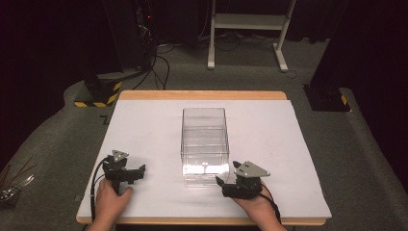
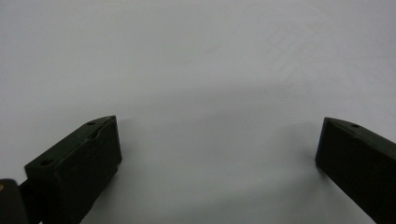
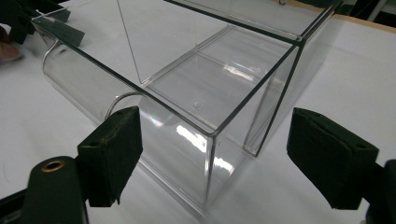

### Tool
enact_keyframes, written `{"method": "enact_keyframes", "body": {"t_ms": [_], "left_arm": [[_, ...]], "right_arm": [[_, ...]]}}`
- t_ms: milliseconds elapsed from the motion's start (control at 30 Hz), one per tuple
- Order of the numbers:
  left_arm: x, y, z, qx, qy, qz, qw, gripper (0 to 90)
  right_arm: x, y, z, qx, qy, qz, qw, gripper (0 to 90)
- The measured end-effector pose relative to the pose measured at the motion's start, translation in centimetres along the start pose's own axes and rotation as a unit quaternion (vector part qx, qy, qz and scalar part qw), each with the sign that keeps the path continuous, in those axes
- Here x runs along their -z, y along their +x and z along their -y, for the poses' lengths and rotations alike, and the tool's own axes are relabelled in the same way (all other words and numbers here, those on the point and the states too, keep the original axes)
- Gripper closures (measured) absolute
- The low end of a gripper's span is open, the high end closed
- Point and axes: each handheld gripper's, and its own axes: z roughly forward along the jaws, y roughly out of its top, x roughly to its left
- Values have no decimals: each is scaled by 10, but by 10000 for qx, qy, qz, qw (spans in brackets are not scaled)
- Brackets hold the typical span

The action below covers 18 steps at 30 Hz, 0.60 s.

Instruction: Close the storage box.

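Note:
A clear plastic box (image 1: 204,144) with an open top stands in the middle of the white table cover (image 1: 288,139). My right gripper (image 1: 222,186) rests by the box's near right corner. In the right gripper view the jaws of the right gripper (image 3: 215,140) stand wide apart, with the box (image 3: 196,88) corner between them and neither pad touching it. My left gripper (image 1: 137,174) lies at the near left, well away from the box. In the left gripper view the left gripper (image 2: 217,140) is open over bare white surface with nothing between its fingers.
The table's wooden edge (image 1: 202,95) runs along the far side. Beyond it on the grey floor stand a white frame (image 1: 245,29), a black-and-yellow base (image 1: 98,91) with cables, and a black stand foot (image 1: 327,96). Some thin tools (image 1: 12,185) lie at the far left.

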Motion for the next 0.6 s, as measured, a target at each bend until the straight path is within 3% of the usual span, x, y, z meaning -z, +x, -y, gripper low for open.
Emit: {"method": "enact_keyframes", "body": {"t_ms": [600], "left_arm": [[0, 0, 0, -4, 1, 1, 10000, 5]], "right_arm": [[-15, -12, -9, -72, -15, 87, 9999, 186]]}}
